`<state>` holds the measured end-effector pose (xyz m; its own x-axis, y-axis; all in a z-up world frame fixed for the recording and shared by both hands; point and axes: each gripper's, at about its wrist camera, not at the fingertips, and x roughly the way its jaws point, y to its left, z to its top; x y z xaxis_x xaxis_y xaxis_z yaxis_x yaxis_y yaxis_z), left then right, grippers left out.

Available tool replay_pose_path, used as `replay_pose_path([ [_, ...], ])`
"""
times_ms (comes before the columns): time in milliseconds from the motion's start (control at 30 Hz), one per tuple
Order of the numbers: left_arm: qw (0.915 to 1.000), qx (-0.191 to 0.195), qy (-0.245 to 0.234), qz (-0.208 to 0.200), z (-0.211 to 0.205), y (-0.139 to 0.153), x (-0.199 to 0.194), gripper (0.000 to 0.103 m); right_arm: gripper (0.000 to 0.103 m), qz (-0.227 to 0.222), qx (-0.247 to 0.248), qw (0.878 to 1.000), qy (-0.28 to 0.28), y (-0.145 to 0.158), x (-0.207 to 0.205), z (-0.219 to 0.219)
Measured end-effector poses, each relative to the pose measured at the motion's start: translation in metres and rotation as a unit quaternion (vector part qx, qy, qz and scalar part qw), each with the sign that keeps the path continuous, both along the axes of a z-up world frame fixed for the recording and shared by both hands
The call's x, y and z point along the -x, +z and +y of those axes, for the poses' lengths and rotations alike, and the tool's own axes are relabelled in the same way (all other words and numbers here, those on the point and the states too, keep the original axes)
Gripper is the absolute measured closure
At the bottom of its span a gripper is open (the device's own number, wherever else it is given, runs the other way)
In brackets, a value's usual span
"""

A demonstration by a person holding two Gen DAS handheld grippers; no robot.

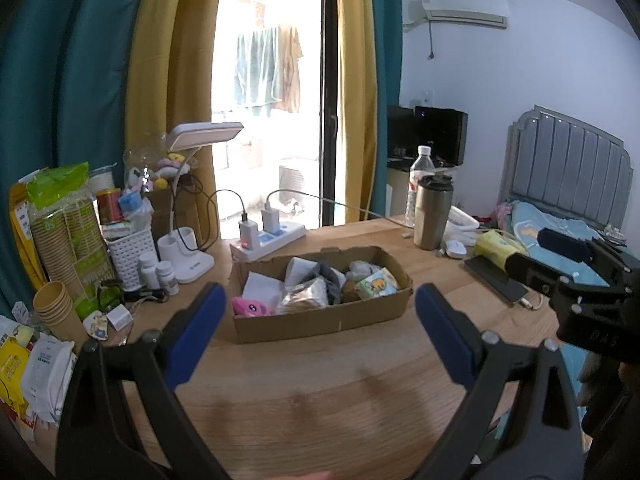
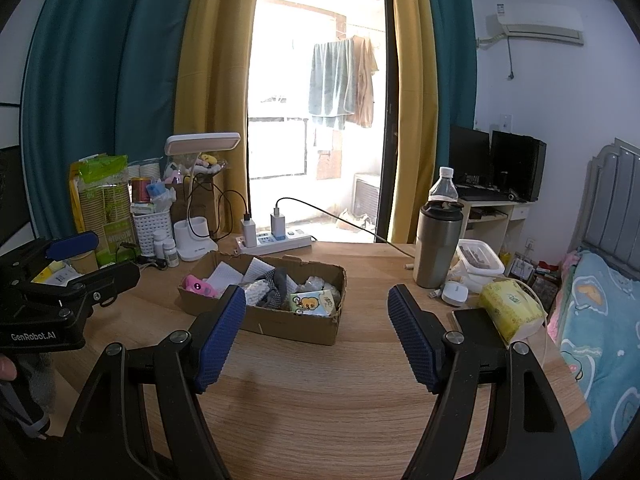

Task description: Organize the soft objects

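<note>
Both claws, the left gripper (image 1: 316, 332) and right gripper (image 2: 316, 336), were held released and empty, short of the cardboard box (image 1: 320, 322) of soft objects straight ahead on the table (image 1: 320, 408). Its long axis was laid left-right; neither claw was clearly nearer.

steel tumbler (image 2: 438, 245) beside water bottle (image 2: 443, 185); desk lamp (image 2: 203, 144), power strip (image 2: 276, 241), paper cups (image 1: 54, 307)

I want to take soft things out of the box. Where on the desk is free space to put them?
Bare wood lies in front of the cardboard box, toward both tongs, and between the box and the steel tumbler. Crowded: the left edge by the paper cups, and the right by the tissue pack.
</note>
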<state>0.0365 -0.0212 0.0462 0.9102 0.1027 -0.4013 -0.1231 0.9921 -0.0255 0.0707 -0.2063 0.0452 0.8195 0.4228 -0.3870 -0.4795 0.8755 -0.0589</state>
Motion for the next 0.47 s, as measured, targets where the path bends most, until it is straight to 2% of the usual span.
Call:
replay_pose_path([
  [467, 1.0, 0.005, -0.007, -0.002, 0.0, 0.0, -0.001, 0.006, 0.026, 0.013, -0.001, 1.0, 0.014, -0.007, -0.004, 0.012],
])
